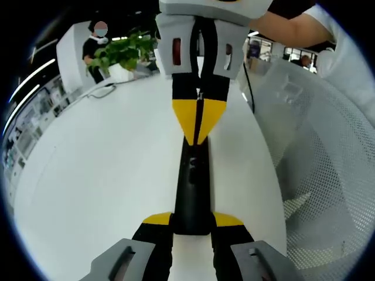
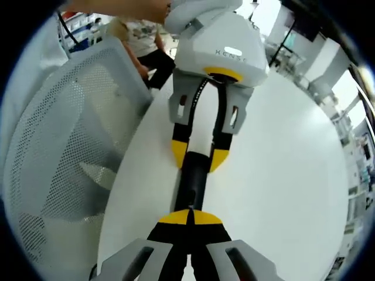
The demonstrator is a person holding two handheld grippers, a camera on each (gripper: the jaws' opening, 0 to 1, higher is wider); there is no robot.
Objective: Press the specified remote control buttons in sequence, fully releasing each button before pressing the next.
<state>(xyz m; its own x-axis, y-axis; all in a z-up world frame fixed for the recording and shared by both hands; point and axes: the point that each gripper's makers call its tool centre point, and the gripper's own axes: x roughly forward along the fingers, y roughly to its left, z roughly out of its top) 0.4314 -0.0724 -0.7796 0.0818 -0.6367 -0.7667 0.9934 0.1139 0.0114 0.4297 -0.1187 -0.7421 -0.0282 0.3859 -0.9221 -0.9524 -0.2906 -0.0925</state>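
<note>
The black remote control lies lengthwise on the white table, between the two tools. The left gripper has its yellow tips clamped on the remote's near end. The right gripper comes in from the far side, yellow tips pinched together, pressing down on the remote's top face. A white mesh chair stands just beside the table at right.

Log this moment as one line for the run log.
remote control on white table | left gripper jaws clamp near end | right gripper jaws shut, tips on remote | mesh chair beside table
</note>
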